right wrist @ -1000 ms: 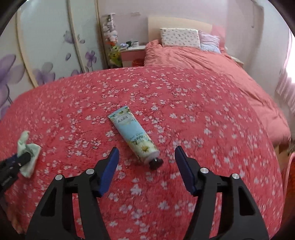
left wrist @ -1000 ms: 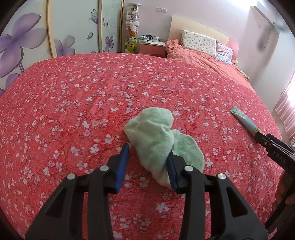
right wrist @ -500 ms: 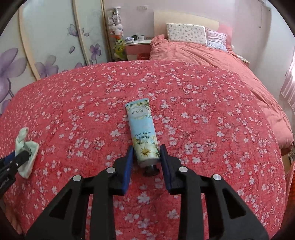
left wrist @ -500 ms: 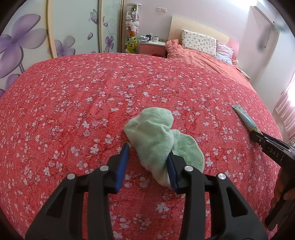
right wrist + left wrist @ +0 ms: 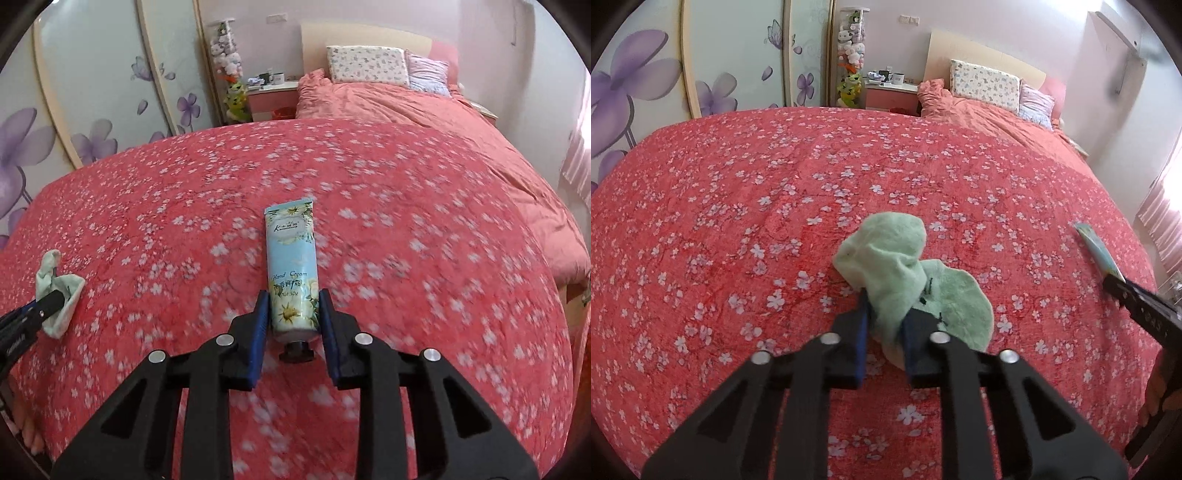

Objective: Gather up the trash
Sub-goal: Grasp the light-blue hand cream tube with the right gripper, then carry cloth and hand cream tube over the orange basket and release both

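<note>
A crumpled pale green cloth (image 5: 897, 258) lies on the red flowered bedspread (image 5: 738, 206). My left gripper (image 5: 884, 317) is shut on the cloth's near end; it also shows at the left of the right wrist view (image 5: 55, 295), with the cloth (image 5: 48, 266) in its jaws. A light blue hand cream tube (image 5: 291, 266) with a black cap points toward me. My right gripper (image 5: 293, 314) is shut on the tube's cap end. In the left wrist view the tube (image 5: 1097, 247) and right gripper (image 5: 1108, 277) are at the far right.
The bedspread covers the whole near surface. Beyond it stand a second bed with pillows (image 5: 369, 66), a pink nightstand (image 5: 273, 96), a tube of plush toys (image 5: 229, 70) and flowered wardrobe doors (image 5: 701, 55). A curtain (image 5: 1160, 221) hangs at the right.
Both grippers have closed: the left one pinched the green cloth, the right one moved forward and closed around the hand cream tube, which now points straight ahead.
</note>
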Demonstrator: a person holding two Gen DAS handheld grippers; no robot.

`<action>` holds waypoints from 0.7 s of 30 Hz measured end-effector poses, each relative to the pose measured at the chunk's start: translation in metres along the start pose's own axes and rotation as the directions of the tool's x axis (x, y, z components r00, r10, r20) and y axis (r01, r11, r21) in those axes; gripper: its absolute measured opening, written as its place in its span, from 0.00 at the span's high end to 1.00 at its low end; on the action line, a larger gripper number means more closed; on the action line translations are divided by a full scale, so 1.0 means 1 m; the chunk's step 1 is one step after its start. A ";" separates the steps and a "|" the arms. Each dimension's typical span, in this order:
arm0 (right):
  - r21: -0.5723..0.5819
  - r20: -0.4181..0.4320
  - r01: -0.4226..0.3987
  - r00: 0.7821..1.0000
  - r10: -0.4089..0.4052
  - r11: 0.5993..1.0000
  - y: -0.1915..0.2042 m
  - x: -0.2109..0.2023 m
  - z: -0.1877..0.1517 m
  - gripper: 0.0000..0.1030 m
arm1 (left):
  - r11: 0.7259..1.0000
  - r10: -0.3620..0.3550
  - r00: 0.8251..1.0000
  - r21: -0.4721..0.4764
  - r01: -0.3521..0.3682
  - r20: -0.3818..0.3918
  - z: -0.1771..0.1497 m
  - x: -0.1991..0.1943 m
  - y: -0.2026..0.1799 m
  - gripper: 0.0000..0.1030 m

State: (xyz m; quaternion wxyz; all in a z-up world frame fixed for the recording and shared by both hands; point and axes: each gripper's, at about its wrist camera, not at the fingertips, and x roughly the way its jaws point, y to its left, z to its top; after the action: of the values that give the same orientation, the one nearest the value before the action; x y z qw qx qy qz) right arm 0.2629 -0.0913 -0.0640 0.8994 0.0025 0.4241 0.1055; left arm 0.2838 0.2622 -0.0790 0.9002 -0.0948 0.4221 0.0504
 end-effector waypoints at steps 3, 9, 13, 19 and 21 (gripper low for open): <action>0.018 0.019 -0.010 1.000 0.009 1.000 -0.009 -0.013 -0.010 0.74 | 0.999 -0.036 0.999 -0.022 0.036 0.006 -0.002 -0.002 0.006 0.91; 0.038 0.056 -0.009 0.998 0.006 0.999 -0.022 -0.034 -0.025 0.74 | 0.999 -0.054 0.997 -0.005 0.054 0.046 -0.005 -0.014 0.003 0.92; 0.056 0.089 0.000 0.996 -0.005 0.998 -0.029 -0.049 -0.031 0.74 | 0.998 -0.068 0.995 0.012 0.068 0.073 -0.004 -0.031 -0.006 0.92; 0.077 0.162 0.013 0.986 -0.026 0.997 -0.036 -0.078 -0.031 0.74 | 0.994 -0.094 0.989 0.072 0.086 0.114 0.002 -0.060 -0.039 0.92; 0.083 0.188 0.024 0.981 -0.039 0.996 -0.039 -0.088 -0.031 0.74 | 0.991 -0.110 0.986 0.093 0.099 0.123 0.004 -0.069 -0.054 0.92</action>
State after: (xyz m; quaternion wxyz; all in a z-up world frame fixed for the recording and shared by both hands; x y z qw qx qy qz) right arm 0.1918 -0.1490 -0.0206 0.9364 0.0420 0.3405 0.0734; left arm 0.2519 0.2093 -0.0164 0.9301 -0.0743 0.3596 -0.0092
